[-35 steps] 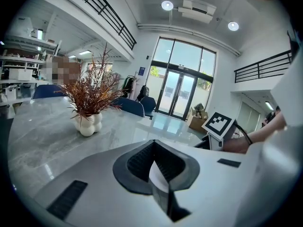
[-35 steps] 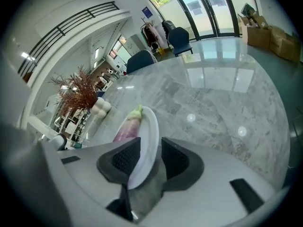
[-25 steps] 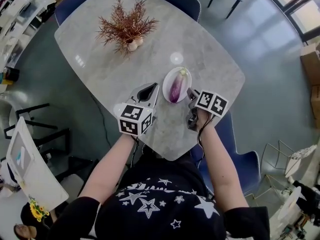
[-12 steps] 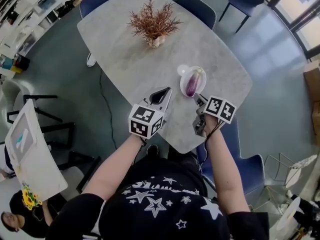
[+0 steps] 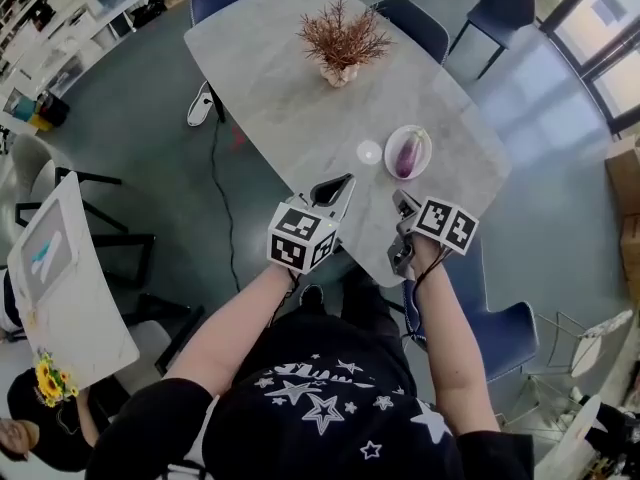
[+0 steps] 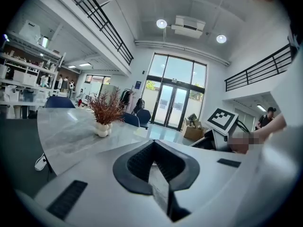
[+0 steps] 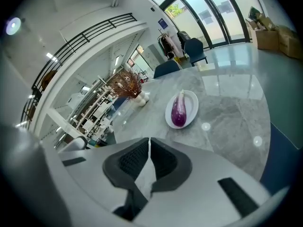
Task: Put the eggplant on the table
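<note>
- The right gripper (image 5: 402,200) is empty. Its jaws are closing on nothing, with only a sliver of gap left, where a second ago they stood wide.
- The left gripper (image 5: 346,182) is clenched on nothing, its tips meeting.
- The glossy purple eggplant (image 5: 408,153) lies lengthwise in the small white oval plate (image 5: 389,146). The plate sits on the grey marble-look table (image 5: 290,78).
- A second ago both grippers were close to the plate, the right one just beside it. Now both sit well back from the plate, toward the person.
- The eggplant has not shifted in the plate during this retreat.
- The rust-coloured dried plant in its pale vase (image 5: 342,38) stands well beyond the plate, untouched.
- I judge that the placing is over. The eggplant is set down and let go, and the hands are clearing away, so little seems left to do.
</note>
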{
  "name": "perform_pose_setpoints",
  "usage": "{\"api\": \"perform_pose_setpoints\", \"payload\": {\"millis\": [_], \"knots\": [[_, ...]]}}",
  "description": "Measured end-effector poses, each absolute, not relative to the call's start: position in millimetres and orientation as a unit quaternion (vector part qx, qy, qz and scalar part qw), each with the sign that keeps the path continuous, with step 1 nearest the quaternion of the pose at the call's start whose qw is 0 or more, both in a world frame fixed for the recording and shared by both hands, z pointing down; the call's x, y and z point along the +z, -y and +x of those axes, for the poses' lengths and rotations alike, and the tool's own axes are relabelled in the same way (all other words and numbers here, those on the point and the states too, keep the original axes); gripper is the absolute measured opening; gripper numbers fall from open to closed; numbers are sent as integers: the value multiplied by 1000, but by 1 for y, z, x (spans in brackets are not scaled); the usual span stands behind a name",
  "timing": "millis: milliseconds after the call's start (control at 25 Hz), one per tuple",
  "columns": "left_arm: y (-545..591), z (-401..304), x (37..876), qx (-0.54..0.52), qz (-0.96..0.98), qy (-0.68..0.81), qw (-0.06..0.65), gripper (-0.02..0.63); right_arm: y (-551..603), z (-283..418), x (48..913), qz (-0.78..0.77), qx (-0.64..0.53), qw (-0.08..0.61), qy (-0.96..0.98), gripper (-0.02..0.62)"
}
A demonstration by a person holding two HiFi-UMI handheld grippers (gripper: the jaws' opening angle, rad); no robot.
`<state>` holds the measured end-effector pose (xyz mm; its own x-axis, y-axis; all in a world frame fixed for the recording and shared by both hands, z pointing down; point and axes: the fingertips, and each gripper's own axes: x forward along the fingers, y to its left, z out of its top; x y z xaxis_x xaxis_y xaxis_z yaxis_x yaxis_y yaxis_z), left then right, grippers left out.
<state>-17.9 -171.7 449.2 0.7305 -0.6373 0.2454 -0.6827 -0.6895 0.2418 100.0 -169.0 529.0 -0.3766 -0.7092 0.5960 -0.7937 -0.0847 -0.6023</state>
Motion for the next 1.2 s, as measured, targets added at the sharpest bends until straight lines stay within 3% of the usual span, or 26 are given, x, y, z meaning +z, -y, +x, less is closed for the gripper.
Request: {"api": "perform_pose_setpoints", "payload": {"millis": [920, 1200], "knots": [[36, 4, 447, 80, 905, 388, 157, 8, 45, 84, 484, 490, 474, -10, 731, 5], [-25, 8, 417, 57, 907, 397, 130, 8, -10, 91, 448, 495, 412, -16, 765, 5]]}}
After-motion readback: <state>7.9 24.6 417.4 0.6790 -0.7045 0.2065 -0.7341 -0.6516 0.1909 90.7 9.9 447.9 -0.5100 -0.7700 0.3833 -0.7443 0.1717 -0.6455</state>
